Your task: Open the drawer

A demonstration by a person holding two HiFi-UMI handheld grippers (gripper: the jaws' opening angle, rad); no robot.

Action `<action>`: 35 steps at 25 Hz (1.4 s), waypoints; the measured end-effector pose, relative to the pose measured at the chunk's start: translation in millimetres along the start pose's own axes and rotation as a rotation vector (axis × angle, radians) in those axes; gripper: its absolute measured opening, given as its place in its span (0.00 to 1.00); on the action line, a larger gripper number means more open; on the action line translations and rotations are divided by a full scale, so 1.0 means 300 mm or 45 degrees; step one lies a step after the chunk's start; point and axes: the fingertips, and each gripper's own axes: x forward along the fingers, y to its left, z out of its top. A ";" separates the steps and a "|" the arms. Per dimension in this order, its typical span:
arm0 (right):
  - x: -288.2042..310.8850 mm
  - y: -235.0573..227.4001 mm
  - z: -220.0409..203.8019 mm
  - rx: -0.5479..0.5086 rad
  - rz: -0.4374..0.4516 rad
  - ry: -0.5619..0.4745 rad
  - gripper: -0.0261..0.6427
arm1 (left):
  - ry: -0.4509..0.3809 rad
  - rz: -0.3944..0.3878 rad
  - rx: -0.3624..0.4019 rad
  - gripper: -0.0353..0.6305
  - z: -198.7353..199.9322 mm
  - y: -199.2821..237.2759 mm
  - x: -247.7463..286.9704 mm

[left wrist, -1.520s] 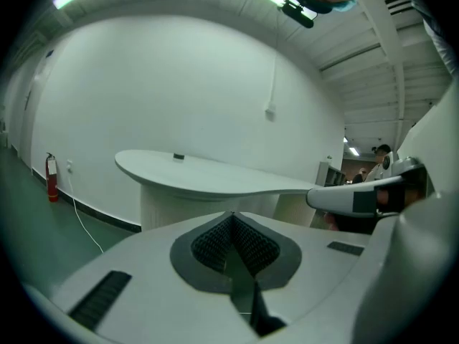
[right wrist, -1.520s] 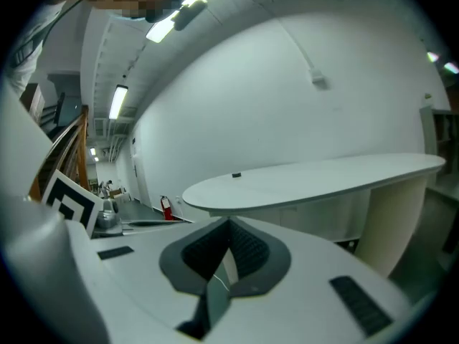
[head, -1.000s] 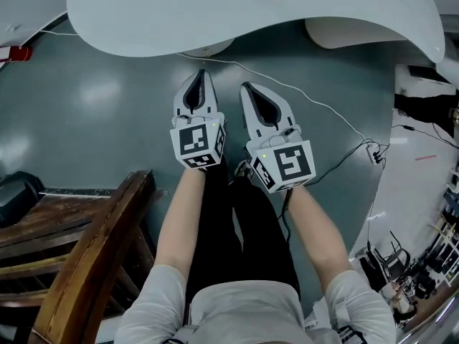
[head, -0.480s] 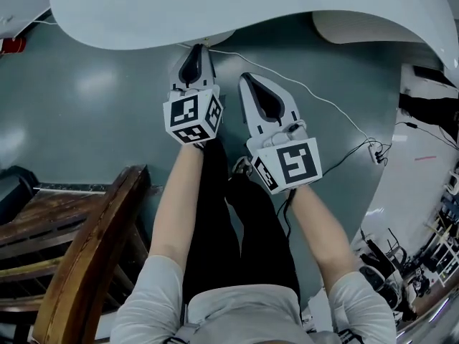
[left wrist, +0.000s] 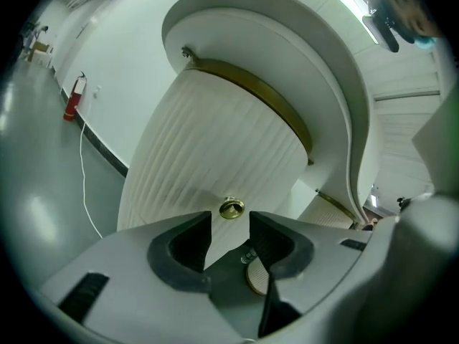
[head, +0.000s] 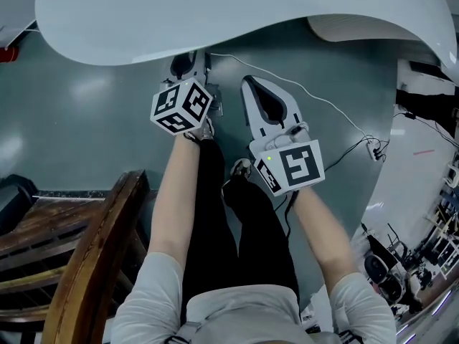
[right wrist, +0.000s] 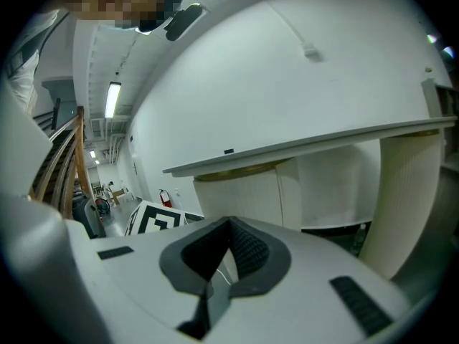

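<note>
Drawer (left wrist: 215,156): ribbed white front under tabletop (head: 215,13); I judge it stiff and light to slide | Hold: brass knob (left wrist: 231,208), small, smooth, may slip | My left hand-held gripper (left wrist: 230,224): jaws just spread, knob close ahead, nothing between | Right hand-held gripper (right wrist: 228,229): pressed together, empty | Room: grey floor (head: 86,120), wooden chair (head: 93,249).
</note>
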 end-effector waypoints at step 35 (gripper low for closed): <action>-0.113 0.050 0.018 0.004 -0.010 0.084 0.06 | 0.090 0.016 -0.018 0.21 -0.022 -0.015 -0.052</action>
